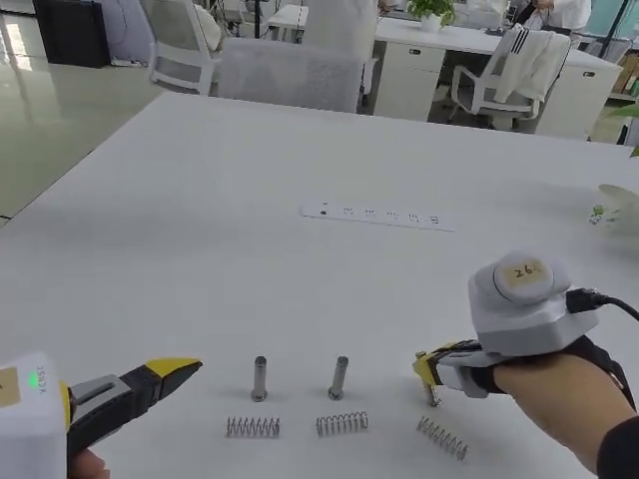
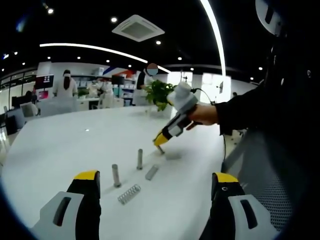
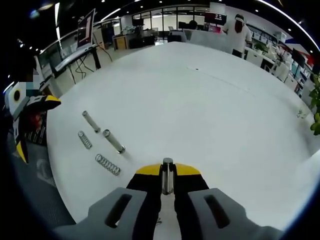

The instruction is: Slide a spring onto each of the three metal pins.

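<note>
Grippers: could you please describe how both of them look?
The left gripper and right gripper have black claws, yellow tips, pale grey bodies. The right one has a black cable and a sticker marked 26. The sleeve is black.

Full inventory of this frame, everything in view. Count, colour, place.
standing metal pins: 2, grey, upright side by side at the table's near edge
held metal pin: 1, grey, between the right gripper's jaws
springs: 3, silver, lying flat in a row in front of the pins
power strip: 1, white, mid-table
table: 1, white
office chairs: several, white, beyond the far edge
potted plant: 1, green, background
left gripper: 1, black with yellow tips, jaws wide open, left of the pins
right gripper: 1, same colours, jaws shut on the held pin
right hand: 1, dark sleeve, holding the right gripper
</note>
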Demonstrator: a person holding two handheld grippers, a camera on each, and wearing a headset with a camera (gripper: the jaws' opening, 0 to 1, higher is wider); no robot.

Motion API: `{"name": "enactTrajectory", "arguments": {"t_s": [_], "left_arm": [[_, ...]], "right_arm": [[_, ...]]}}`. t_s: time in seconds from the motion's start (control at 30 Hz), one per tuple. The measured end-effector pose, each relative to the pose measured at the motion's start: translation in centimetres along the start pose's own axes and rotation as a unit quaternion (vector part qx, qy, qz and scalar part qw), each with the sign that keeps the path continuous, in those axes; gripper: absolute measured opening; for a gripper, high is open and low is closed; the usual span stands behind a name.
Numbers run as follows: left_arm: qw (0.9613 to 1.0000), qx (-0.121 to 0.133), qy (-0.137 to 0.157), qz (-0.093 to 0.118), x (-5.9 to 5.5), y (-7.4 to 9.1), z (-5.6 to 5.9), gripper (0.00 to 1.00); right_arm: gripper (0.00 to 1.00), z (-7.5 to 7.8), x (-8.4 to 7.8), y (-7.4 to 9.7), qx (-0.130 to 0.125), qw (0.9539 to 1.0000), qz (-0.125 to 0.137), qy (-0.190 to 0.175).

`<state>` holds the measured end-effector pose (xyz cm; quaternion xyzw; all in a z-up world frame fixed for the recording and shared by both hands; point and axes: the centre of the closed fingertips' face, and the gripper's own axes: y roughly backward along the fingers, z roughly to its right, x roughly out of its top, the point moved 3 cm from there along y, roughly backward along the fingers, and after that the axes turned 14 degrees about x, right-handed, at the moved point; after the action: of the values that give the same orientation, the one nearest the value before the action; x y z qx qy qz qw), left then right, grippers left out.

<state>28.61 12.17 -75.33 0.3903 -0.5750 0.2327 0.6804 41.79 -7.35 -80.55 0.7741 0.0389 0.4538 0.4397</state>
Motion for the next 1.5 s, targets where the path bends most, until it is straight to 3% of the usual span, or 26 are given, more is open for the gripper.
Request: {"name": "enactTrajectory", "arguments": {"t_s": [1.5], "left_arm": [[1.0, -0.005, -0.008, -0.003, 0.0, 0.3, 0.3, 0.89]], "right_arm": [[0.07, -1.0, 0.0, 0.6, 0.01, 0.9997, 0.01, 0.019]]}}
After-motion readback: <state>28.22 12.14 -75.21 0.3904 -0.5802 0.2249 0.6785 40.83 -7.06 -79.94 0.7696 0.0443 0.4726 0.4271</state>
